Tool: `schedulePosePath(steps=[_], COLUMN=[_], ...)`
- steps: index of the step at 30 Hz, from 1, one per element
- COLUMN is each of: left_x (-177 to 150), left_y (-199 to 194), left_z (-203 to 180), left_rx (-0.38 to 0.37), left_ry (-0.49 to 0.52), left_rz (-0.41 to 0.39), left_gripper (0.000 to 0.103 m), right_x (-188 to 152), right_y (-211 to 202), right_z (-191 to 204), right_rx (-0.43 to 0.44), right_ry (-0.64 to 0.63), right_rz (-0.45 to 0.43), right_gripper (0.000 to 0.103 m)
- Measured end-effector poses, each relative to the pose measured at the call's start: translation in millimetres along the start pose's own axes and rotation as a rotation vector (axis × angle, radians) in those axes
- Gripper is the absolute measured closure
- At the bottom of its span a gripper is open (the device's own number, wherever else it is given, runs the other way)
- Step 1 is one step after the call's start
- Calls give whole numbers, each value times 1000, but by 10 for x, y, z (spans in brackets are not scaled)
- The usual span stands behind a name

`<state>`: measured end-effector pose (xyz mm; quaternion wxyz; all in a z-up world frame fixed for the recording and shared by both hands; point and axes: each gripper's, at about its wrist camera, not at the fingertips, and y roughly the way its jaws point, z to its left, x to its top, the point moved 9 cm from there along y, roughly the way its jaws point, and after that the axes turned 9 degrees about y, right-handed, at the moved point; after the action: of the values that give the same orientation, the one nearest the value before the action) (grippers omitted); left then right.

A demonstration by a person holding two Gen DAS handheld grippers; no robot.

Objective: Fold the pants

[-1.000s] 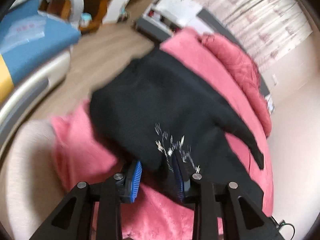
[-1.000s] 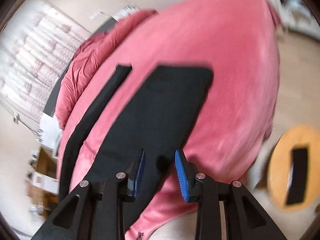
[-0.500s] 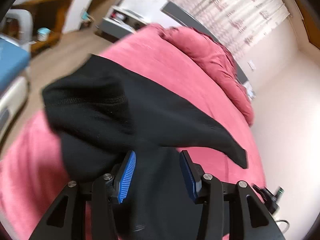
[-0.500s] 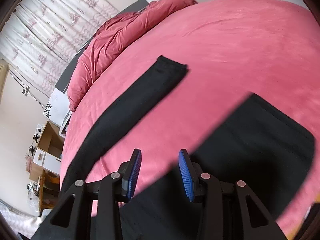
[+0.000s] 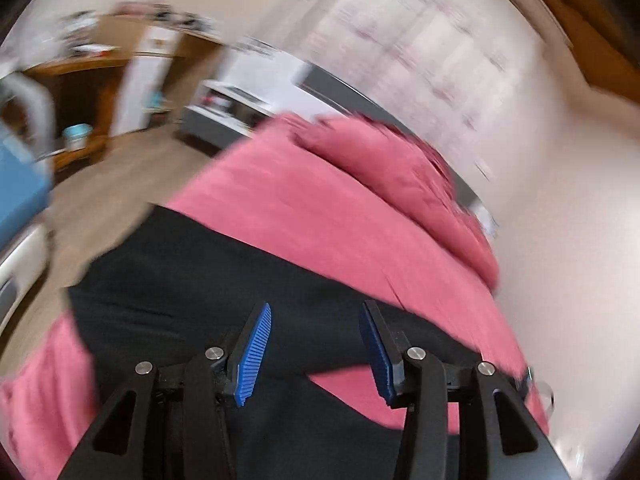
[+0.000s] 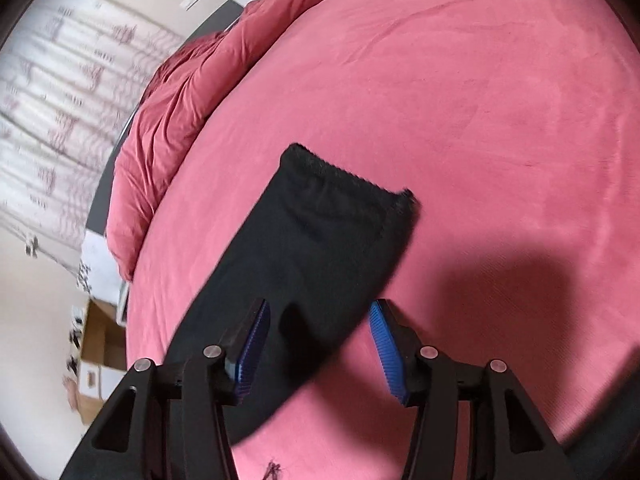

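Both the left gripper (image 5: pixel 316 350) and right gripper (image 6: pixel 318 350) are apart, holding nothing. Grab the pants (image 6: pixel 320 248) cuff at 12 o'clock; fold slowly.

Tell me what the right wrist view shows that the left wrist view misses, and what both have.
Only the right wrist view shows the cuffed end of a pant leg lying flat on the bedspread, sharply, plus cardboard boxes on the floor. Only the left wrist view, which is blurred, shows the wooden desk, the white cabinet and the wider part of the pants. Both share the black pants, the pink bedspread, the bunched red duvet, the curtains, and an open tool: left, right, gripping nothing.
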<state>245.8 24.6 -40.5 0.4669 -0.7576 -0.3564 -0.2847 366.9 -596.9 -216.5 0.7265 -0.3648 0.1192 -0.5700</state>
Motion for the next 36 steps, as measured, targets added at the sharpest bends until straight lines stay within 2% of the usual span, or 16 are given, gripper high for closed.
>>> schedulePosePath(steps=[1,2,3,5,8,12,16,20,23,25,26,29,32,36], left_x=[-29,-63,-125,-243,-490,-700,-812,-838,-901,-954,-985,-1056,-983,-907], left_y=[92,148,310,575,994,1307,1421,1275,1142,1065,1037,936,908,888], left_z=[-146,-239,-424,-590,-634,-519,-179,139,291,447,511,639,696,747], left_rx=[-24,-48,-100,-153,-166,-131,-38,3,42,74,76,56,49,32], left_ry=[32,49,81,111,117,123,117,68,81,85,75,38,7,-59], left_rz=[15,21,67,131,256,326,367,349,356,367,371,381,359,334], left_gripper=[56,54,53,53,53,53,53,53,53,53,53,53,53,53], right_x=[26,41,34,51,75,184,237,79,-35,-46,-42,-40,-141,-518], right_y=[32,58,99,59,-216,-689,-902,-756,-589,-588,-619,-763,-945,-1007], right_z=[28,47,90,155,287,254,48,-328,-535,-614,-643,-677,-631,-404], right_rx=[2,-2,-10,3,80,99,73,-38,-110,-128,-140,-154,-142,-164], right_ry=[-2,-14,-37,-65,-110,-147,-160,-207,-205,-185,-177,-168,-186,-311], right_rz=[-8,-2,16,14,-24,-90,-106,-59,-32,-38,-48,-70,-77,-56], right_gripper=[62,83,90,90,91,92,93,92,86,73,62,61,61,61])
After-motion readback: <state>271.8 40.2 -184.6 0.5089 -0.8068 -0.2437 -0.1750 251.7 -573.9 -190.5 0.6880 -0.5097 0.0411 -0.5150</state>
